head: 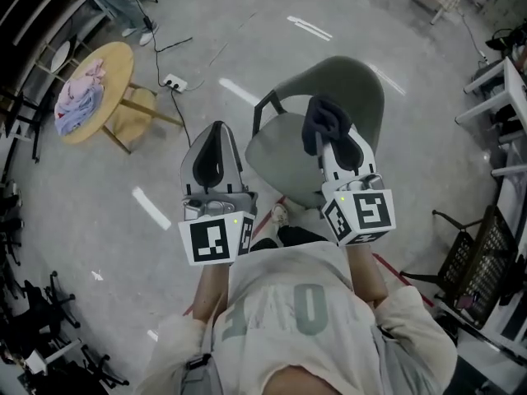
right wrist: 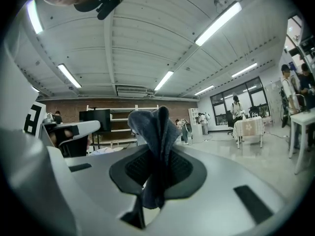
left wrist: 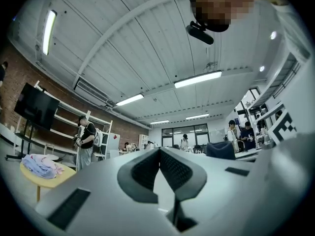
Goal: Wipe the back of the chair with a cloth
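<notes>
Ahead of our left gripper [head: 216, 134] we have open floor [head: 214, 48]; the chair [head: 366, 89] blocks beneath our right gripper [head: 331, 135]; a round table [head: 118, 60] stands well left.

Cloth [right wrist: 155, 127] dark fuzzy fabric; chair [head: 354, 85] matt plastic shell (smooth); floor [head: 99, 179] glossy.

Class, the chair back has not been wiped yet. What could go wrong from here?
The right gripper pinches the dark blue-grey cloth in a bunched fold; it might slip out or wipe only a narrow strip.
The left gripper is shut and empty, so the grey-green shell chair is unsteadied and may shift when pushed.
The white power strip on the floor beyond could trip a step round.
</notes>
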The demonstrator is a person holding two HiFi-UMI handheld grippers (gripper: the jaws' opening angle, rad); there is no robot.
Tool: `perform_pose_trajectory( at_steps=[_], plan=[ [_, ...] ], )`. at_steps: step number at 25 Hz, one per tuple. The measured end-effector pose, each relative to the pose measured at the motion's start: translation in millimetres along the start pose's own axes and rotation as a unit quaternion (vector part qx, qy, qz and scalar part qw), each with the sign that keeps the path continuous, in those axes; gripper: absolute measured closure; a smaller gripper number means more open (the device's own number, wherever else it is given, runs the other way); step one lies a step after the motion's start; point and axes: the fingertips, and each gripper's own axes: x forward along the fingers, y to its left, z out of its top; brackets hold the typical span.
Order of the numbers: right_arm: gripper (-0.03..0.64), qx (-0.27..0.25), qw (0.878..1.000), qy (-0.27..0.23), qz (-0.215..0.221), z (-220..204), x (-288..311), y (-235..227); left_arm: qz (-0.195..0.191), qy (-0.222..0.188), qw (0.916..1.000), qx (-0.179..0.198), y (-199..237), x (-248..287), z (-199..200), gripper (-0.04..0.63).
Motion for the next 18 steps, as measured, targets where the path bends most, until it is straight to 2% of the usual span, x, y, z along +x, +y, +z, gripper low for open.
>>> perform_pose_trajectory(
  at_steps=[5,9,14,18],
  plan=[
    [0.558,0.007,0.999,-0.004,-0.036,-6,34,-19,-0.033,0.015,0.9993,-0.013,9,52,-23,0.58],
    [0.558,-0.007,0.998,-0.012,-0.058,-5,50,-24,-0.058,0.009,0.9979,-0.025,11,80,-32,0.58],
    [0.558,-0.01,0.994,-0.028,-0.108,11,63,-37,-0.117,0.001,0.9926,-0.033,-1,115,-28,0.58],
    [0.558,-0.013,0.99,-0.041,-0.136,15,72,-42,-0.145,-0.005,0.9884,-0.043,-1,140,-31,0.58]
  ],
)
